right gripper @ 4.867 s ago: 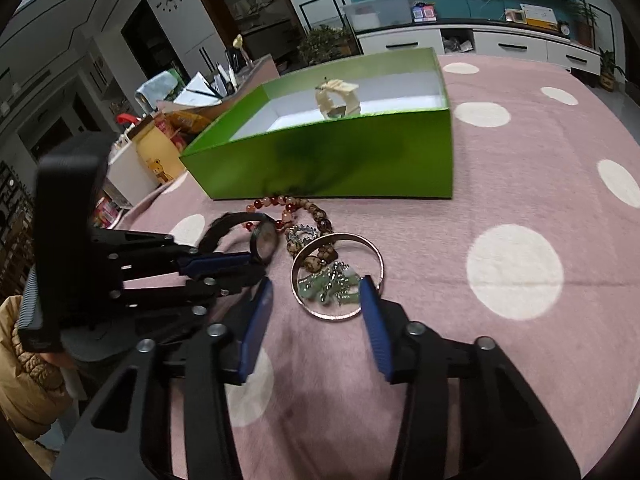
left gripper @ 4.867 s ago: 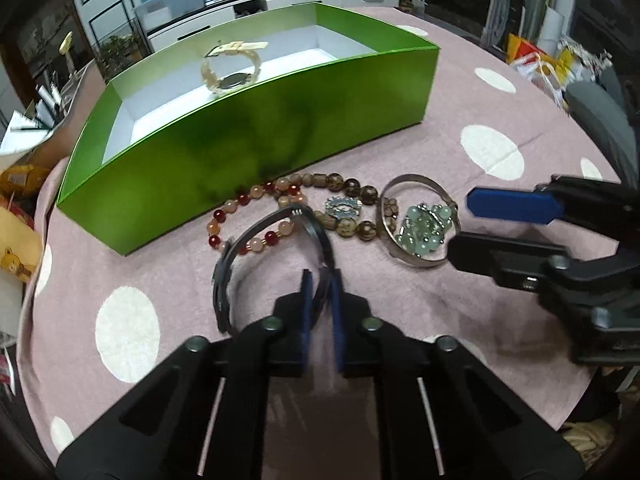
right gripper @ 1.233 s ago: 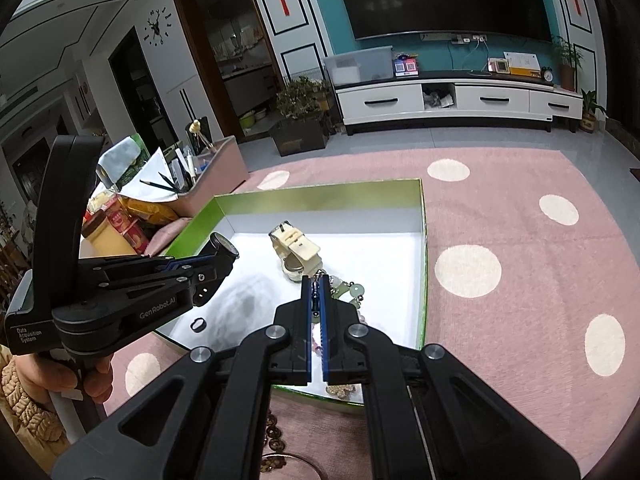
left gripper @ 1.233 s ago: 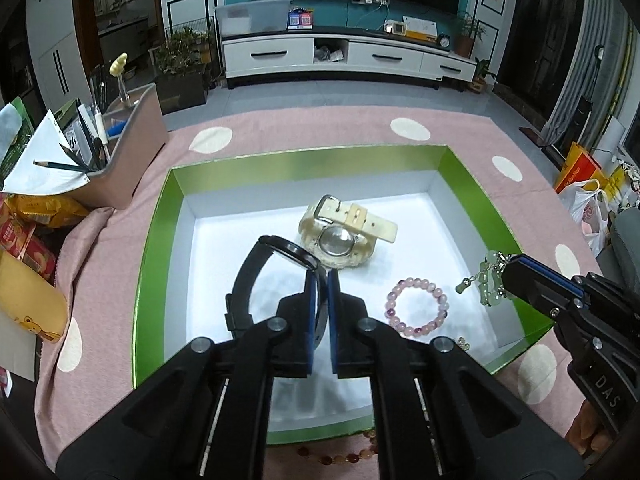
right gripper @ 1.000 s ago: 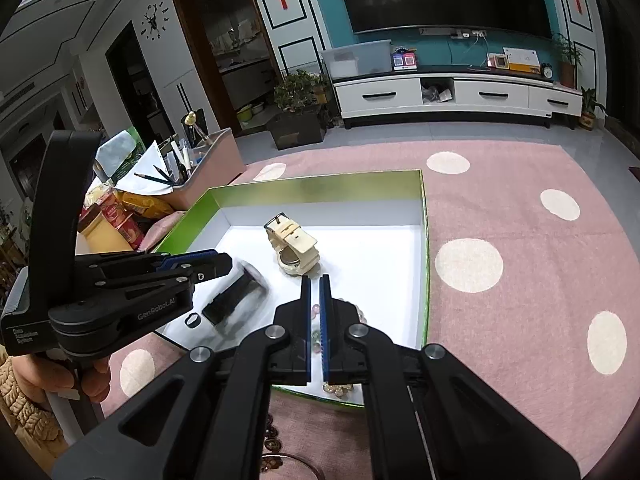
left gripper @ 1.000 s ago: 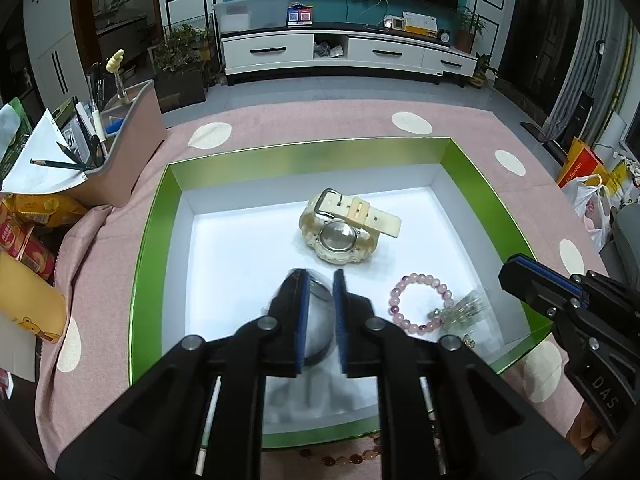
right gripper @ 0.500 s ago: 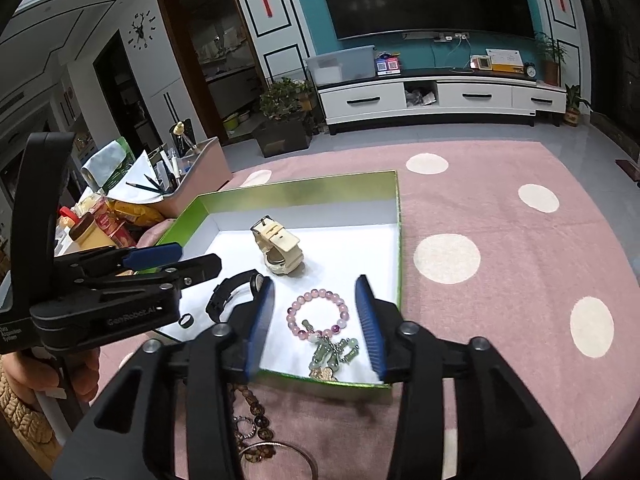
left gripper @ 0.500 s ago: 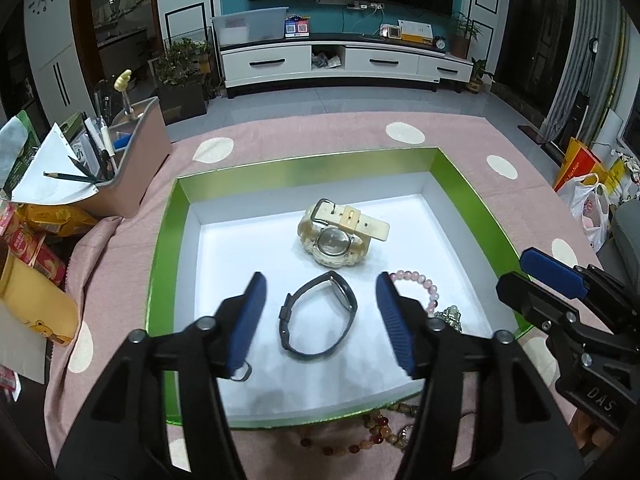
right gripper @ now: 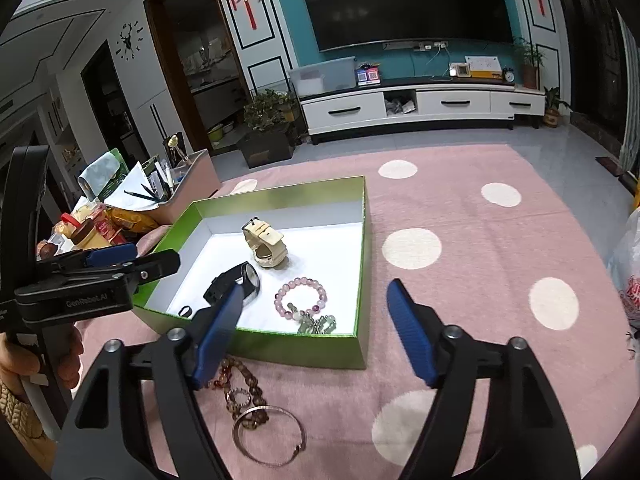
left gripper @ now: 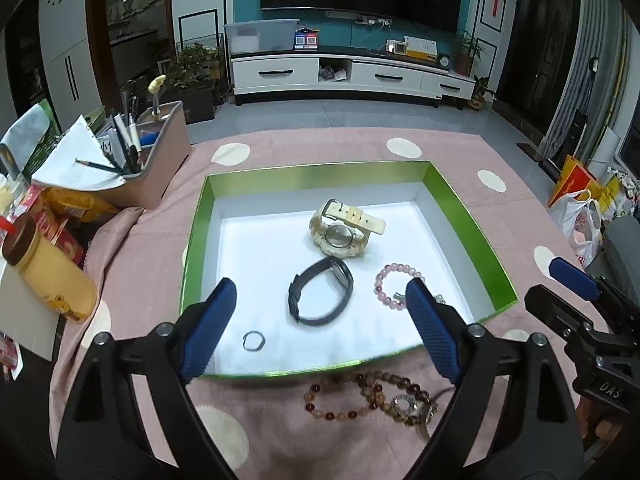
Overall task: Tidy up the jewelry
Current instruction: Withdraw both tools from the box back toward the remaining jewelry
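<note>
A green box with a white floor holds a cream watch, a black watch, a pink bead bracelet and a small ring. A jade charm bracelet lies by the box's near wall. My left gripper hovers above the near half of the box. Its jaws are opening, with nothing between them. My right gripper hangs over the near right corner, jaws opening and empty. Bead strands and a silver bangle lie on the cloth in front of the box.
The table wears a pink cloth with pale dots. Left of the box stand a pen holder, a yellow bottle and snack packs. A plastic bag sits off the table's right edge. A hand holds the left gripper.
The left gripper let go of the black watch and the right let go of the jade bracelet, both inside the box. Both jaws opened wide and drew back and up.
</note>
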Demonstrator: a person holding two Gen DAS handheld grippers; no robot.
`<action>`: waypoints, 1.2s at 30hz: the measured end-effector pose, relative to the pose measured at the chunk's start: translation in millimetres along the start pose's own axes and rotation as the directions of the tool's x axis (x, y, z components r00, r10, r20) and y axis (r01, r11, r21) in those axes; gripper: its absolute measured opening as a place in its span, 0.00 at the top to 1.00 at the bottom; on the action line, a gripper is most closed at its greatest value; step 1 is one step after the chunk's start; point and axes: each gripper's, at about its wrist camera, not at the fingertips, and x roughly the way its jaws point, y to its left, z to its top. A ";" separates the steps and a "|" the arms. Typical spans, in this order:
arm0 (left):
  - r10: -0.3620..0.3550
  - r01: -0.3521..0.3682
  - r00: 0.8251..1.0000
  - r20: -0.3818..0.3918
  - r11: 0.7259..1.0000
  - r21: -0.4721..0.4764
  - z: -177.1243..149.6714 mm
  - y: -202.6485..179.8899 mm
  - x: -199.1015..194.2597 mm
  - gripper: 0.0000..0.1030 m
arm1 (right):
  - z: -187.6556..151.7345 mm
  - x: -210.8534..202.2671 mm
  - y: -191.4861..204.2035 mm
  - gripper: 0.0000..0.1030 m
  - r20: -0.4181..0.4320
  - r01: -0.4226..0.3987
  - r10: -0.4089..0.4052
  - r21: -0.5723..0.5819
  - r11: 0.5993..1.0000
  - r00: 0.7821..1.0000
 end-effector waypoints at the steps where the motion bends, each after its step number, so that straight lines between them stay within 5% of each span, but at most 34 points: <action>1: -0.003 0.003 1.000 0.001 1.000 -0.006 -2.2 0.8 -4.5 0.12 | -1.7 -4.1 0.7 0.22 0.002 0.006 -0.006 -0.002 1.000 1.000; 6: -0.017 0.017 1.000 -0.007 0.999 -0.030 -13.1 5.0 -18.7 0.05 | -9.9 -18.8 1.0 0.12 0.000 0.016 -0.016 0.011 1.000 1.000; 36: -0.053 0.048 0.997 -0.047 0.993 -0.104 -101.4 24.7 -72.4 0.02 | -69.8 -71.5 -6.4 0.09 -0.086 0.017 -0.013 0.043 0.999 0.996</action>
